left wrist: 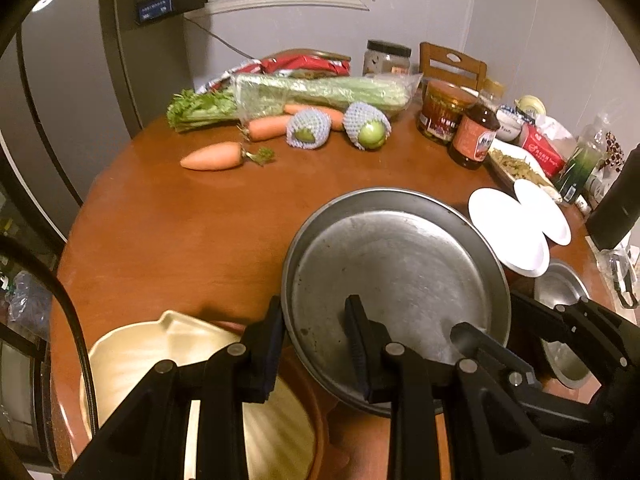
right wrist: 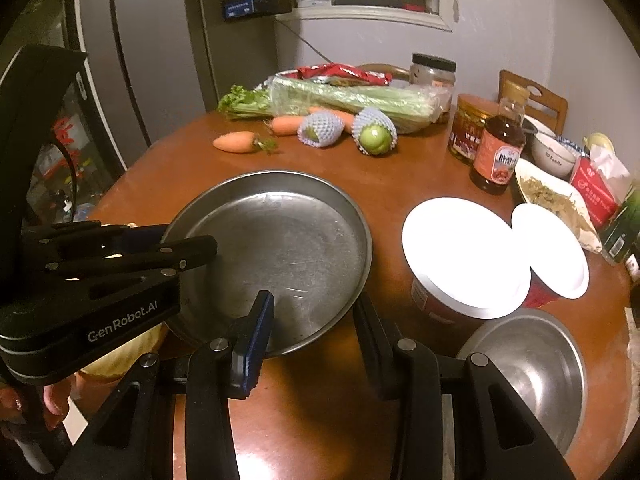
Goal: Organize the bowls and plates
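A round grey metal plate (left wrist: 400, 264) (right wrist: 280, 240) hangs a little above the brown table (left wrist: 180, 224), held from two sides. My left gripper (left wrist: 316, 340) (right wrist: 188, 250) is shut on its left rim, one finger inside the plate and one outside. On the near rim my right gripper (right wrist: 312, 340) (left wrist: 492, 328) is shut the same way, its blue-padded finger inside the plate. A cream ribbed dish (left wrist: 168, 360) lies below my left gripper. A steel bowl (right wrist: 532, 368) (left wrist: 560, 292) sits to the right of the plate.
Two red cups with white lids (right wrist: 464, 256) (right wrist: 556, 252) stand right of the plate. Carrots (left wrist: 216, 156), net-wrapped fruit (left wrist: 368, 126) and celery (left wrist: 320, 92) lie at the back. Sauce bottle (right wrist: 500, 152), jars, a dish of food (right wrist: 556, 200) and boxes crowd the right edge.
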The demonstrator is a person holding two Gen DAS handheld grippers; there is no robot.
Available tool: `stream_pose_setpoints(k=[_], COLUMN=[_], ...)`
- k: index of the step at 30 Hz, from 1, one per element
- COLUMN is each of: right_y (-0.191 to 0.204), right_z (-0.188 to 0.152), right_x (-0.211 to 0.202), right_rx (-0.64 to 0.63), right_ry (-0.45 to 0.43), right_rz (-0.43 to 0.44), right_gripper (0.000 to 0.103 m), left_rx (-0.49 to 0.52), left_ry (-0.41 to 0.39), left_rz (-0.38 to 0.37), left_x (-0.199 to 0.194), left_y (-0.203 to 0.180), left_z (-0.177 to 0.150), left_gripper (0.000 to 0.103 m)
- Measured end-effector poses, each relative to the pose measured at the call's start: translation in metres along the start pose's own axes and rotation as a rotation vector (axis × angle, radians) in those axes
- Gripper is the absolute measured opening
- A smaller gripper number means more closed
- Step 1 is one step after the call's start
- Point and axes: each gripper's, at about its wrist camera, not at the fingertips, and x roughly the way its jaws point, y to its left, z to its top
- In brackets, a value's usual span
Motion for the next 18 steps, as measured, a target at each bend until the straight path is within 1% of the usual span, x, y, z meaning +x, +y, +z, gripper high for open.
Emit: stream_pose_setpoints(k=[8, 18], right_y=[0.025, 0.066], right_z=[0.002, 0.005], right_x=[-0.021, -0.029], right_rx=[-0.049, -0.116], right_ry=[-0.048, -0.072], right_rz=[0.019, 0.080], right_gripper=[0.043, 0.043], left_rx=[-0.032, -0.086], left_ry=[-0.058, -0.082], left_rz=[0.037, 0.089], left_x=[-0.035, -0.062], left_y=[0.020, 0.057], left_z=[-0.011, -0.029], left_gripper=[0.030, 0.031])
